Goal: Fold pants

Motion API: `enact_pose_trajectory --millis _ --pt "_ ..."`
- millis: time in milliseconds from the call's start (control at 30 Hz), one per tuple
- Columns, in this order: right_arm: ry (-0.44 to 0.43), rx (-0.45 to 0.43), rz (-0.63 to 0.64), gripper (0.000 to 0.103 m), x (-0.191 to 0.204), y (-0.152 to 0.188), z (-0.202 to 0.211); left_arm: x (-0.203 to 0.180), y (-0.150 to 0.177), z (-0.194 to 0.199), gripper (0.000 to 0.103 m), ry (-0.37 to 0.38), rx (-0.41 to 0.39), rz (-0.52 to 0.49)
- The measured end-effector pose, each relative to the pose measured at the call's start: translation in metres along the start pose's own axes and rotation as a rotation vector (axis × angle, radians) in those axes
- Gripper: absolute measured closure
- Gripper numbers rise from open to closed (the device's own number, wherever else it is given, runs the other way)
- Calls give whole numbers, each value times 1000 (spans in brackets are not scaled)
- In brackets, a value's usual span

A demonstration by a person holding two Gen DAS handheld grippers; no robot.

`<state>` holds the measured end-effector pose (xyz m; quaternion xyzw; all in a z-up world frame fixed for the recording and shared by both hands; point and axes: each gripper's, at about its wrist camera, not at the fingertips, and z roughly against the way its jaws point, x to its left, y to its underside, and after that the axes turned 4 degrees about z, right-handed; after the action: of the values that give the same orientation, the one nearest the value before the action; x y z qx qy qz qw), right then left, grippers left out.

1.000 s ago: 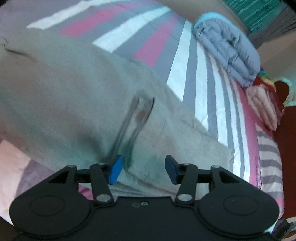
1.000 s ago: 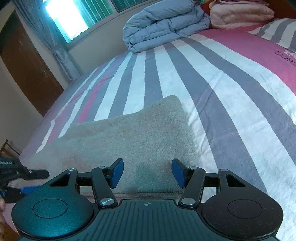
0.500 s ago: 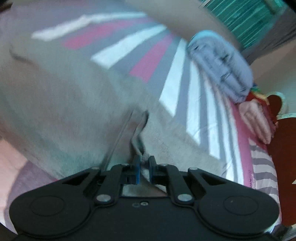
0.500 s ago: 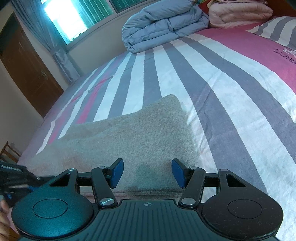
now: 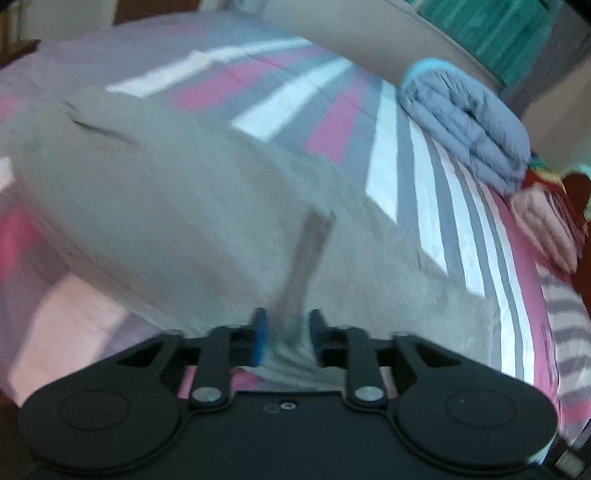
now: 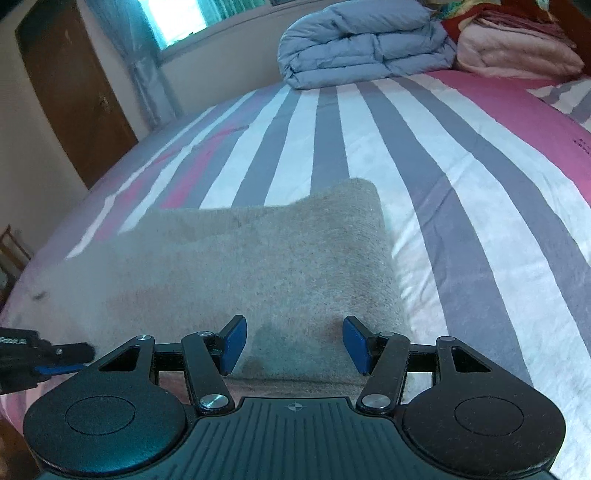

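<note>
The grey-beige pants (image 5: 177,206) lie across a striped bedsheet (image 5: 325,107). My left gripper (image 5: 287,341) is shut on a bunched fold of the pants at their near edge, by the dark pocket seam (image 5: 310,243). In the right wrist view the pants (image 6: 266,266) lie flat ahead, one leg end reaching to the far right. My right gripper (image 6: 294,345) is open and empty, with its blue pads (image 6: 233,341) just over the near edge of the cloth. The left gripper (image 6: 44,356) shows at the far left edge of that view.
A folded blue-grey duvet (image 6: 362,40) and a pink blanket (image 6: 513,51) are stacked at the head of the bed. A brown door (image 6: 70,96) and curtained window (image 6: 177,18) stand beyond the bed's left side. The striped sheet (image 6: 461,177) stretches to the right.
My left gripper closed on the near edge of the pants and has lifted the cloth, pulling a fold up. My right gripper stayed open and tilted slightly.
</note>
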<state>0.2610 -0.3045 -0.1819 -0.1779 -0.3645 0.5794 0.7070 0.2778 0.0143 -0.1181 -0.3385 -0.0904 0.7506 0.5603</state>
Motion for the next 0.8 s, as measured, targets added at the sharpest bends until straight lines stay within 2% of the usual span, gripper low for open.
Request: enact_pose_trajectory --millis 133,167,267,400,433,500,567,667,733,800 --pt "-5 29 24 45 6 1 -9 24 -23 11 69 -70 -30 57" --pt "-8 34 42 39 9 3 -11 33 -26 14 68 -94 -36 67" --pt "-26 47 69 33 16 3 -15 69 -38 26 64 -170 -64 182" --pt "-61 62 105 33 30 5 -19 118 -52 39 45 -270 -123 322" --pt "-61 60 102 33 30 7 -20 132 -53 39 44 -274 -137 367" --pt "-59 53 85 33 30 10 -21 153 -58 36 44 -258 -147 410" --pt "-54 52 84 33 31 9 -22 170 -64 27 44 -219 -123 457" --pt "-53 54 80 33 31 8 -23 195 -64 11 44 -103 -80 566" --pt "-57 52 61 33 29 8 -23 207 -62 1 37 -39 -76 615" --pt "-56 54 49 33 27 7 -24 211 -63 -6 34 -6 -88 622"
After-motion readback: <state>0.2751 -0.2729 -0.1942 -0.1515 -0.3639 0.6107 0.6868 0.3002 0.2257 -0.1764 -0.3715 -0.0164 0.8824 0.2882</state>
